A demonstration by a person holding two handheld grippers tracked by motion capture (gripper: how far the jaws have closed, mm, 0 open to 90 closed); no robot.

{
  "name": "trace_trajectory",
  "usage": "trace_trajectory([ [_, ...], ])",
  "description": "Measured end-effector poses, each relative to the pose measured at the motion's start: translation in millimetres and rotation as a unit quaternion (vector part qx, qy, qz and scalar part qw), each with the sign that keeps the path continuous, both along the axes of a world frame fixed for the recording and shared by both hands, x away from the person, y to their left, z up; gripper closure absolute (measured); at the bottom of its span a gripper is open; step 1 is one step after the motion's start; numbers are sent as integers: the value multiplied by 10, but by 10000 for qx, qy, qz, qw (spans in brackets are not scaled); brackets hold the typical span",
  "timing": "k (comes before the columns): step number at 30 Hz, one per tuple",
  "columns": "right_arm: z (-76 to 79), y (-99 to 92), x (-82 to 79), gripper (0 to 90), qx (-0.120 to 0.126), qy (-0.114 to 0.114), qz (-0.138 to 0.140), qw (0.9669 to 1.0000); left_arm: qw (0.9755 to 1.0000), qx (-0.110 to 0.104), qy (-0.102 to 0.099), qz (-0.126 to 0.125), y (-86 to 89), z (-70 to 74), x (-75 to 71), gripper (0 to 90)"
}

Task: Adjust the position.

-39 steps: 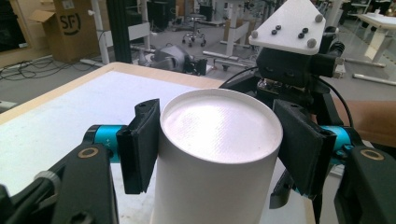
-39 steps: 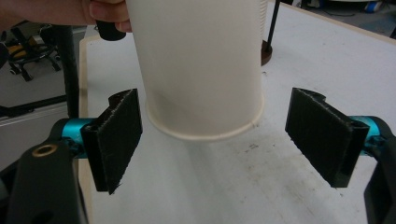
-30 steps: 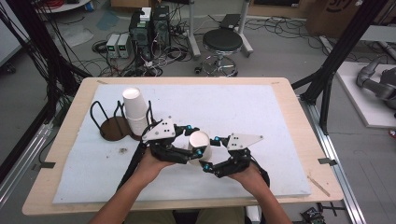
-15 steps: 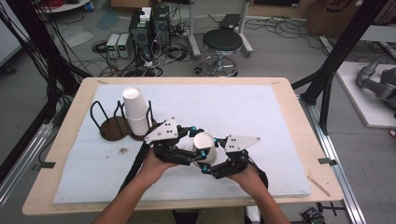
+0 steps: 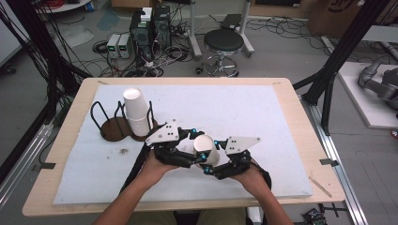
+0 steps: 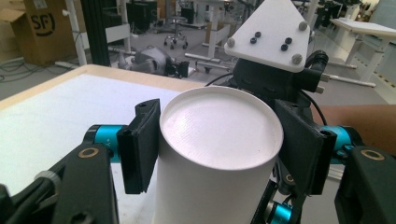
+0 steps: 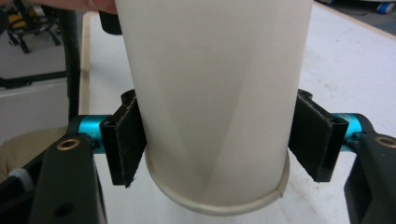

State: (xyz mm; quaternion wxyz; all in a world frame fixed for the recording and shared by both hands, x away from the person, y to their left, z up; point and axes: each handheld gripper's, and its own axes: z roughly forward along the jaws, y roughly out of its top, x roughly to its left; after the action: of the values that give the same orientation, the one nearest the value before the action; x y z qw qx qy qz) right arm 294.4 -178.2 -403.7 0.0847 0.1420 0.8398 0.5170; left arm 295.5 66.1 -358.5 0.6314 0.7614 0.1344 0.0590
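An upside-down white paper cup (image 5: 205,147) hangs just above the white mat between my two grippers. My left gripper (image 5: 196,151) is shut on its upper part; in the left gripper view both black pads press the cup (image 6: 215,140) just under its flat base. Lower and to the right, my right gripper (image 5: 213,161) is shut on the cup near its rim. In the right gripper view the cup (image 7: 215,93) stands between the pads, rolled rim at the bottom. Whether one cup or nested cups are held, I cannot tell.
A black wire cup holder (image 5: 110,124) with round wooden bases stands at the mat's left. A stack of white cups (image 5: 136,112) sits upside down in its right slot. The white mat (image 5: 263,117) covers the wooden table. A stool and cables lie on the floor behind.
The cup and left gripper have shifted slightly right and toward the person. The right gripper's jaws have come in around the cup's lower part.
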Motion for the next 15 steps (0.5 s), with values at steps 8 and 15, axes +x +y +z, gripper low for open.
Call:
trace_trajectory([
  [8,-1,-14,26,278,-357,168,201,9990,9995,136,263,-75,34,-7,18,167],
  [15,5,-35,54,279,-673,265,316,9969,9973,610,202,-345,105,32,24,167],
])
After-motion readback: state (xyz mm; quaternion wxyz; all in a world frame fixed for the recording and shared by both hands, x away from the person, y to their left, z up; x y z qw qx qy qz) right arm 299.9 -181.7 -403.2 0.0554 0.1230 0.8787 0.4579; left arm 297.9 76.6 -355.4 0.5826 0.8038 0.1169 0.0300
